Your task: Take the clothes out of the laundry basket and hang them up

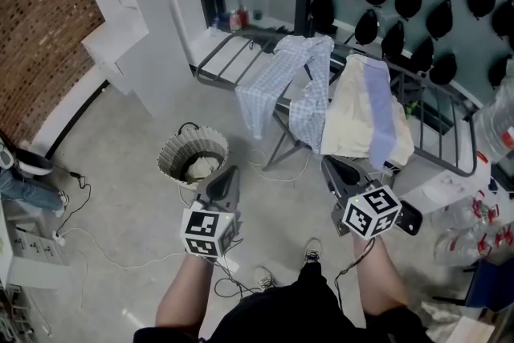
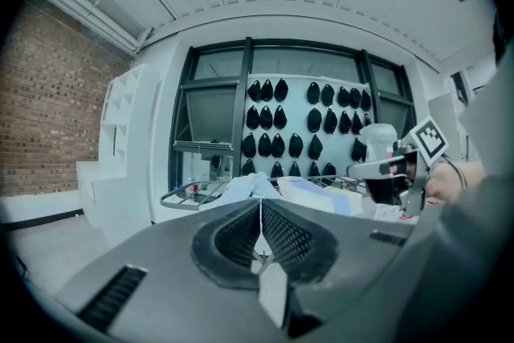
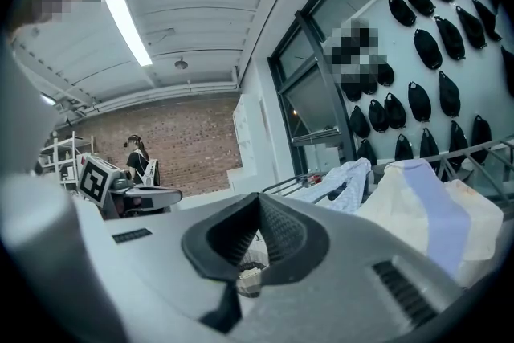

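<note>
I am holding left gripper (image 1: 228, 173) and right gripper (image 1: 330, 165) with jaws together, both empty. A pale garment (image 1: 201, 167) is lying in the laundry basket (image 1: 170, 162). Judging it soft and light, I am favouring a raised fold.

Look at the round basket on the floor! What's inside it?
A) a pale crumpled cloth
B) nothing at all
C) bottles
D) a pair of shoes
A: in the head view, a pale crumpled cloth lies in the bottom of the laundry basket, and nothing else shows in it.
</note>
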The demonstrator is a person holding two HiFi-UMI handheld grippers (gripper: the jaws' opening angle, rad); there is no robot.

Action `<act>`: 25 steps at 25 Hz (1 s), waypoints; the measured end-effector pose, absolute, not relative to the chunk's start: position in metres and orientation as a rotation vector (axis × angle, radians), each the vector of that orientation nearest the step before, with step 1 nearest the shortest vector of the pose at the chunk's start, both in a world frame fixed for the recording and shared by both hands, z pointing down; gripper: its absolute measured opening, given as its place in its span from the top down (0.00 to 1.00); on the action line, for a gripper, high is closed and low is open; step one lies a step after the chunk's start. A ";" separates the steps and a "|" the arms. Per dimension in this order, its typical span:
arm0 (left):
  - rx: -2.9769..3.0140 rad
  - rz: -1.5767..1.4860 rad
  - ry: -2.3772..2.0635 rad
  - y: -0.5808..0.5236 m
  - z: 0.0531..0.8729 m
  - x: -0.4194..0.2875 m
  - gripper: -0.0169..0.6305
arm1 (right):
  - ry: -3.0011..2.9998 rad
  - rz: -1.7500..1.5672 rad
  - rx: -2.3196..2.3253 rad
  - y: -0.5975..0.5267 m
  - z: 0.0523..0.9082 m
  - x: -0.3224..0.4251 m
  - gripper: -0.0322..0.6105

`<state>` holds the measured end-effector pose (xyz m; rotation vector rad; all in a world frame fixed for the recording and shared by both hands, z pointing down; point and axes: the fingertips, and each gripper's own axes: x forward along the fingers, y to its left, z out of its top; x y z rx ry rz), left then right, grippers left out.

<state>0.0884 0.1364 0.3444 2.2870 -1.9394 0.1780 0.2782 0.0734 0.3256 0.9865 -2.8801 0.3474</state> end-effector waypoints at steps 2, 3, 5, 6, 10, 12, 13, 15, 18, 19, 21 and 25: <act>2.289 0.172 -1.935 0.138 0.344 0.089 0.96 | -2.879 0.350 0.987 0.075 0.326 0.277 0.94; 2.288 0.170 -1.928 0.139 0.344 0.090 0.96 | -2.877 0.351 0.989 0.076 0.327 0.277 0.94; 2.282 0.173 -1.925 0.142 0.345 0.091 0.96 | -2.874 0.351 0.991 0.078 0.327 0.278 0.94; 2.280 0.176 -1.923 0.144 0.345 0.092 0.96 | -2.872 0.351 0.991 0.079 0.327 0.279 0.94; 2.284 0.173 -1.925 0.147 0.346 0.093 0.96 | -2.863 0.345 0.987 0.083 0.330 0.280 0.94; 2.283 0.172 -1.922 0.149 0.346 0.093 0.96 | -2.863 0.345 0.984 0.085 0.330 0.279 0.94; 2.285 0.170 -1.924 0.150 0.345 0.094 0.96 | -2.864 0.345 0.983 0.086 0.330 0.279 0.94; 2.289 0.165 -1.940 0.152 0.345 0.092 0.96 | -2.865 0.343 0.980 0.089 0.330 0.280 0.94; 2.290 0.160 -1.950 0.154 0.345 0.091 0.96 | -2.865 0.341 0.978 0.091 0.329 0.280 0.94; 2.289 0.160 -1.950 0.154 0.345 0.091 0.96 | -2.865 0.340 0.977 0.091 0.329 0.280 0.94; 2.288 0.162 -1.952 0.155 0.344 0.092 0.96 | -2.867 0.339 0.974 0.092 0.328 0.280 0.94; 2.292 0.172 -1.950 0.154 0.344 0.093 0.96 | -2.867 0.342 0.976 0.092 0.329 0.281 0.94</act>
